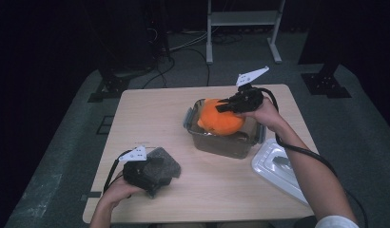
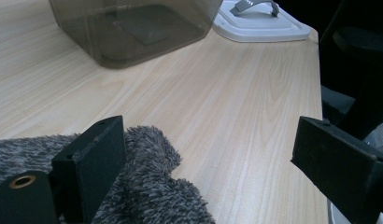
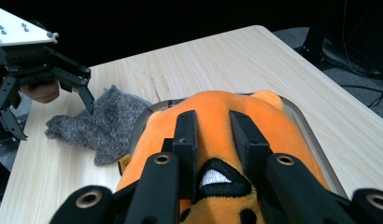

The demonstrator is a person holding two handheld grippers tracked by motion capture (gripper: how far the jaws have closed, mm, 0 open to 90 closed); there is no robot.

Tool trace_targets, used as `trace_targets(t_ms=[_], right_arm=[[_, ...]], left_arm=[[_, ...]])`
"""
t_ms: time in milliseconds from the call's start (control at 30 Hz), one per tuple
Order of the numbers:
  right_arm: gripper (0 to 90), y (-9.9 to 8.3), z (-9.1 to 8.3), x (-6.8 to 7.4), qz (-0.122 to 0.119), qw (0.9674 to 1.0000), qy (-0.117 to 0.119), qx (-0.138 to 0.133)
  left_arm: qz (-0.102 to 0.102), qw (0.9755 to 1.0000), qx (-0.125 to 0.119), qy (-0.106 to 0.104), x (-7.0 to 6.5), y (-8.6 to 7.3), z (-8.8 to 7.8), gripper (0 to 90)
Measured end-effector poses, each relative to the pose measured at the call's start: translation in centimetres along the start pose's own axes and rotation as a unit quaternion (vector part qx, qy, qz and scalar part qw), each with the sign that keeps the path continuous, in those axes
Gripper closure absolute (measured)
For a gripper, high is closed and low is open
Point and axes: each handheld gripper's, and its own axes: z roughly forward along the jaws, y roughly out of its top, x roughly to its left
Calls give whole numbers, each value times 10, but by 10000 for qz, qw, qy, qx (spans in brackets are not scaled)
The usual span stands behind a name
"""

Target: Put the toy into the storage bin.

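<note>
Two grippers are seen in the high view: the right gripper (image 1: 220,107) is pinched onto an orange plush toy (image 1: 219,118) bulging out of a clear plastic container (image 1: 220,145), while the left gripper (image 1: 160,167) rests over a grey fuzzy cloth (image 1: 165,160) near the table's (image 1: 150,109) front edge. A white lid (image 1: 278,166) lies beside the container.

In the left gripper view, the jaws are spread wide, one lying against the cloth (image 2: 147,186), nothing clamped.

In the right gripper view, the jaws are pressed into a fold of the plush toy (image 3: 217,121) (only fabric is caught). A thin pinch could be lost, or the light container dragged along if the toy is jammed inside.
</note>
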Motion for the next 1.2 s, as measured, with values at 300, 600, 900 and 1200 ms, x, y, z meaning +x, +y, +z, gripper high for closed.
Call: trace_targets(t_ms=[300, 600, 900, 1200], right_arm=[[729, -4, 6, -4, 42, 10000, -9, 50], [728, -8, 10, -7, 94, 9999, -22, 98], [727, -13, 17, -10, 131, 9997, -19, 181], [726, -17, 25, -12, 158, 9994, 1, 298]], left_arm=[[-25, 10000, -19, 4, 0, 0, -1, 90], [-32, 10000, -11, -9, 0, 0, 0, 90], [-17, 10000, -9, -22, 0, 0, 0, 90], [-27, 10000, -13, -32, 0, 0, 0, 90]])
